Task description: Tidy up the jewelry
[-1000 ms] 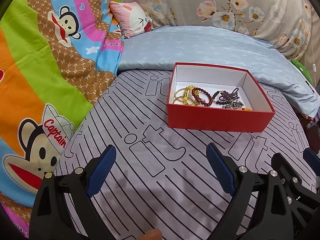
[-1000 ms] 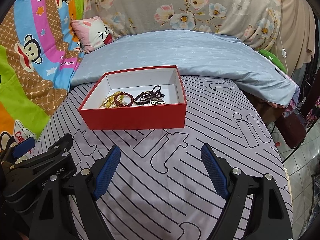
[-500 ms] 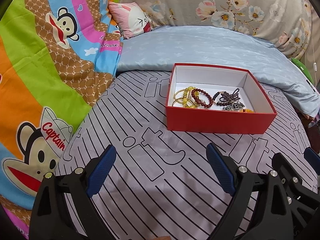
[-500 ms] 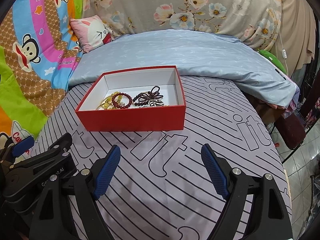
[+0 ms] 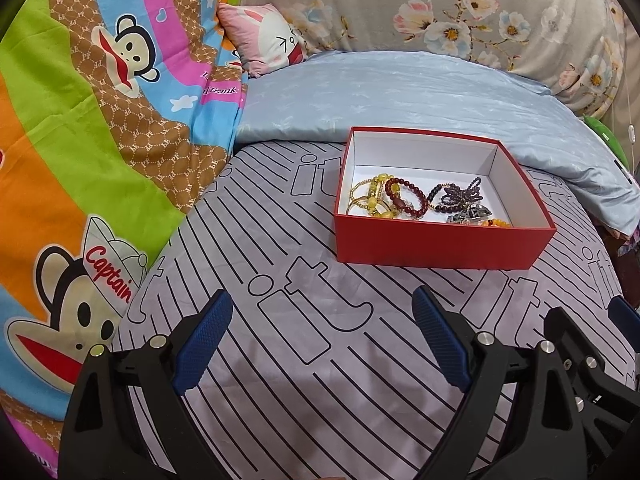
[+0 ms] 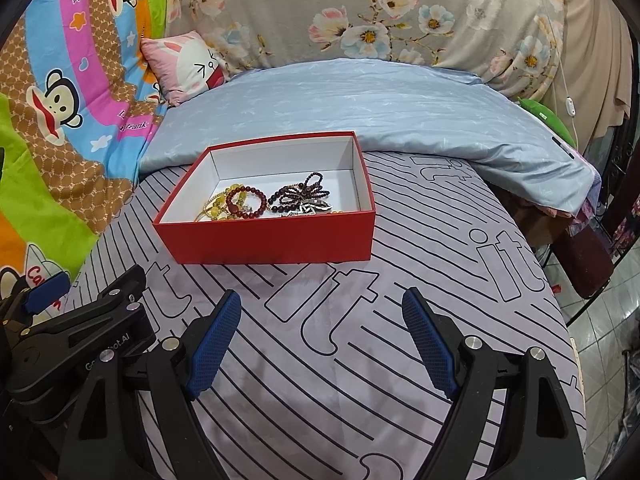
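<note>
Cartoon-monkey quilt [image 5: 80, 128] in green, orange and pink fills the left of the left-wrist frame; pink bunny cushion [image 5: 264, 38] sits at upper centre-left, pale blue pillow [image 5: 400, 96] runs across behind.

Left gripper [image 5: 320, 344] is at bottom centre, blue-padded fingers [image 5: 204, 344] spread wide apart, nothing between them, above the grey striped bedsheet [image 5: 280, 240].

Red open cardboard box with white lining [image 5: 440, 240] sits right of centre on the sheet, in front of the pillow. All the jewelry in view is inside it, bunched along the near wall: yellow bead bracelets [image 5: 372, 198] leftmost, dark red bead bracelet [image 5: 406, 196] overlapping them, purple bead string [image 5: 460, 196] to the right, small silver-dark piece [image 5: 472, 213] at the near right. No loose pieces show on the sheet.

Right gripper [image 6: 322, 340] at bottom centre of its own frame – fingers also wide apart and empty, box above and slightly left.

State fits both a pile waiting to be sorted and pieces already gathered into the box, so I won't call the stage.

If a piece gets picked – come in over the near wall from above, take one strand at its free edge, lift slowly. Yellow and red bracelets overlap, so a tangle and drag-along looks likely; the light box may shift, and the other gripper could steady its wall.
</note>
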